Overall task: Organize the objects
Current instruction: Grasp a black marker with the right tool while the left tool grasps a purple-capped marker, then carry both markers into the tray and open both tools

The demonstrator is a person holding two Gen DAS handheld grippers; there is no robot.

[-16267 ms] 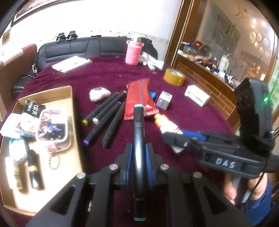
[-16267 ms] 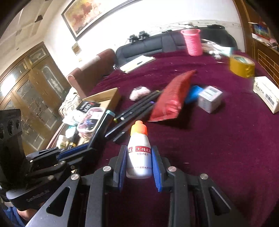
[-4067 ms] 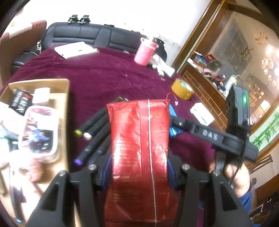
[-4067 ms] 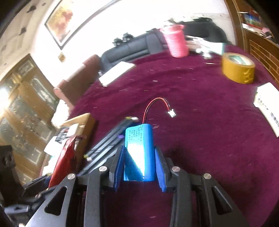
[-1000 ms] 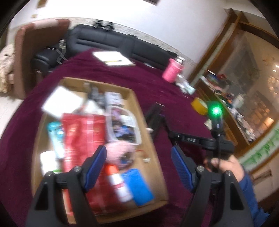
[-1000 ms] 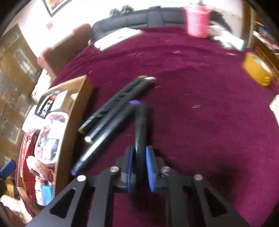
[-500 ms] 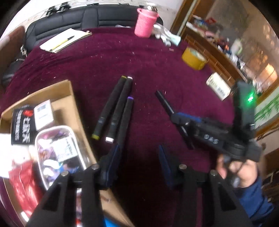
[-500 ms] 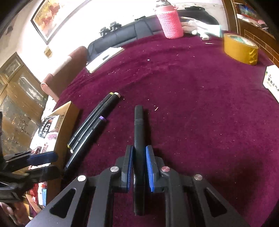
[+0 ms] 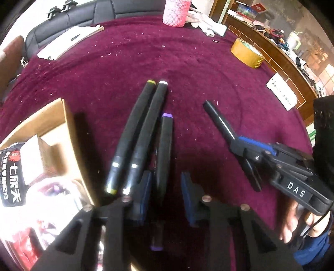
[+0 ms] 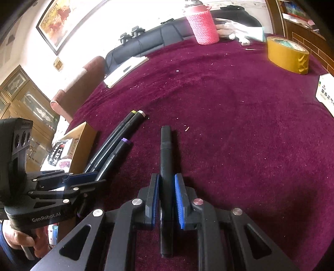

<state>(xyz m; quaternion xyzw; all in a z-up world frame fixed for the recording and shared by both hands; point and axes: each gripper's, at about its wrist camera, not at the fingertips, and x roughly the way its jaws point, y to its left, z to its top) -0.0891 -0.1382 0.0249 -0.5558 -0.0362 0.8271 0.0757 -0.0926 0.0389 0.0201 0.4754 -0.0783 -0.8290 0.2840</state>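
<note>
Cardboard box: already holding packets, at left of table.
Left on cloth: 4 markers, smooth black cylinders.
Left gripper: jaws closing around purple-capped marker, pads not yet pressing.
Right gripper: clamped on plain black marker.
Cloth: maroon, fuzzy, lint-flecked.

Four black markers total: one with yellow caps, one with white caps, one with purple caps, and one plain black marker. One cardboard box, one roll of tan packing tape, one pink knitted cup, one white notepad, one small white carton. Two handheld grippers, the left and the right.
</note>
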